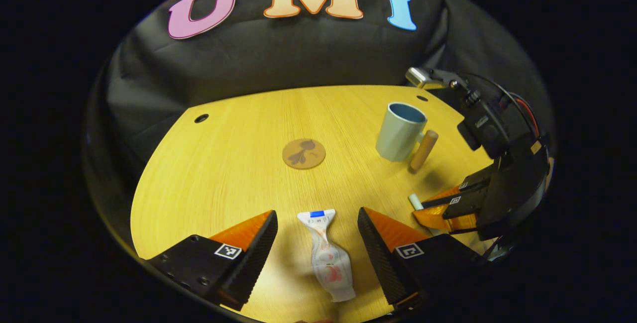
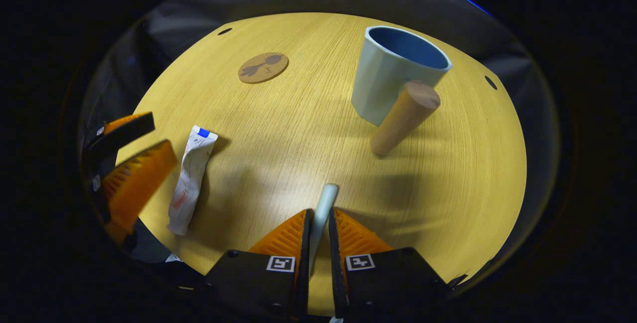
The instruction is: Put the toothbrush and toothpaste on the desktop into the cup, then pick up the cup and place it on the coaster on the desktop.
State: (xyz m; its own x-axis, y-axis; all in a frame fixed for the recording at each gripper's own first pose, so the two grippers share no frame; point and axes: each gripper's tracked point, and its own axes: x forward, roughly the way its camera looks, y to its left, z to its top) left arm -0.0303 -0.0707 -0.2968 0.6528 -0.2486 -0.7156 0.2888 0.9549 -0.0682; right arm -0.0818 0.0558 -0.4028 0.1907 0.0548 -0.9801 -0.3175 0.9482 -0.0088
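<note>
The work surface is a light yellow wood-grain desktop (image 1: 239, 173) with small dark round holes near its edges, backed by the black cloth wall of the booth.

Left gripper (image 1: 317, 236): the fingers stand wide apart with nothing between the pads in contact. The crumpled white toothpaste tube with a blue band at one end (image 1: 326, 256) lies flat on the desktop in the gap between the two fingers, apart from both. In the right gripper view the same tube (image 2: 189, 181) lies just beside the left gripper's fingers (image 2: 134, 178).

Right gripper (image 2: 318, 236): the fingers are closed to a narrow gap and press from both sides on the pale slender toothbrush handle (image 2: 323, 208), which projects forward beyond the fingertips over the desktop. In the left gripper view the right gripper (image 1: 438, 211) is low at the right edge of the desktop, with the pale end of the toothbrush (image 1: 415, 201) at its tips.

The pale blue-grey ceramic cup with a darker blue interior and a cylindrical wooden handle (image 2: 393, 76) stands upright on the desktop beyond the right gripper. The round brown coaster with a dark printed motif (image 1: 303, 154) lies flat near the desktop centre, well apart from the cup (image 1: 400, 131).
</note>
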